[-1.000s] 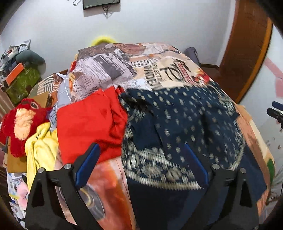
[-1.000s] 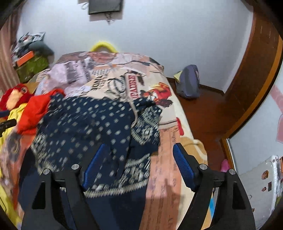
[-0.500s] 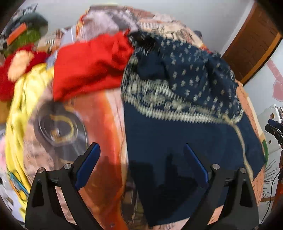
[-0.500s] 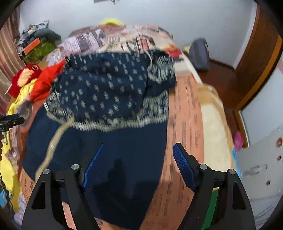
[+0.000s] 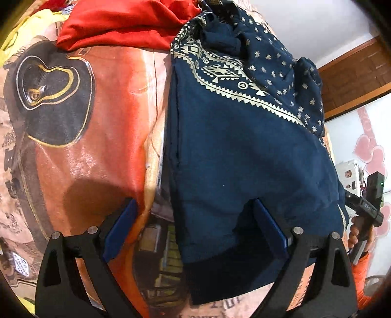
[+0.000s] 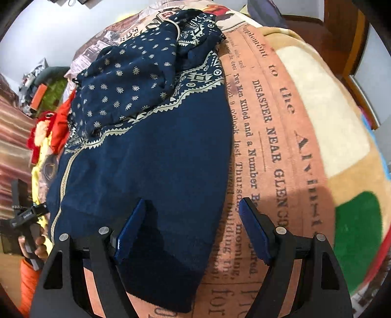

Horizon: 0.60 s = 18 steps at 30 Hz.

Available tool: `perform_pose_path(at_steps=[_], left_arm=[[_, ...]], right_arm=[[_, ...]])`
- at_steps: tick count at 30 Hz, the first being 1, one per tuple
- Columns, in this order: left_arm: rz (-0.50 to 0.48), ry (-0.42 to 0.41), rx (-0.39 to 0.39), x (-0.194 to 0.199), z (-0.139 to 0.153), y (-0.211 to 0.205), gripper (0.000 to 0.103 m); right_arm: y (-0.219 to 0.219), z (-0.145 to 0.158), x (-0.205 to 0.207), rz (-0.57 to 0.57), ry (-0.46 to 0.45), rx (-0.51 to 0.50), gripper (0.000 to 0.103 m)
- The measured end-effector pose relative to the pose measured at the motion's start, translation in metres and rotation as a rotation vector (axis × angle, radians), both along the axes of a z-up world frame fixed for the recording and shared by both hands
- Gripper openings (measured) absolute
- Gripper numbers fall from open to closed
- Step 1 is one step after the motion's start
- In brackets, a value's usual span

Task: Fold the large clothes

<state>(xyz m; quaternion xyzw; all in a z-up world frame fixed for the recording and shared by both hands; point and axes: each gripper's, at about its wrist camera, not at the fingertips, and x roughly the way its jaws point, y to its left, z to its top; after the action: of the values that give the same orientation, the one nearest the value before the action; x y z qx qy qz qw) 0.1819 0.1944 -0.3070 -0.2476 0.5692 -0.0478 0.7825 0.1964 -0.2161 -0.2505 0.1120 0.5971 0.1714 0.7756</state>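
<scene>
A: The navy blue garment [image 6: 156, 156] lies on the bed cover [image 6: 273, 137], its plain end near both tools. Any words?

B: Yes. The right view shows "DISASTER NEAR GLEN" and "Two Men Killed and a Number" printed on the cover.

A: And the left view?

B: It shows a red cloth [image 5: 127, 22] and a black helmet picture [image 5: 53, 97].

A: The tools?

B: The left gripper [image 5: 195, 232] and the right gripper [image 6: 190, 230] both have jaws apart, holding nothing.
</scene>
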Motion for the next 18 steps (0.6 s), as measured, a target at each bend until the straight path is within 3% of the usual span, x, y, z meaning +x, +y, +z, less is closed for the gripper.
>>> perform_pose_path(at_steps=[3, 6, 13, 18], left_arm=[[-0.020, -0.003, 0.054, -0.003, 0.006, -0.007, 0.087], [-0.032, -0.013, 0.109, -0.006, 0.014, -0.013, 0.080], [-0.050, -0.002, 0.192, -0.012, 0.027, -0.012, 0.065], [-0.024, -0.042, 0.157, -0.018, 0.042, 0.000, 0.065]], right_arm=[[0.004, 0.000, -0.001, 0.006, -0.025, 0.025, 0.072], [0.009, 0.001, -0.001, 0.022, -0.046, 0.044, 0.060], [0.018, 0.004, 0.006, 0.009, -0.062, 0.117, 0.018], [0.025, 0.007, 0.005, 0.024, -0.093, 0.110, 0.013]])
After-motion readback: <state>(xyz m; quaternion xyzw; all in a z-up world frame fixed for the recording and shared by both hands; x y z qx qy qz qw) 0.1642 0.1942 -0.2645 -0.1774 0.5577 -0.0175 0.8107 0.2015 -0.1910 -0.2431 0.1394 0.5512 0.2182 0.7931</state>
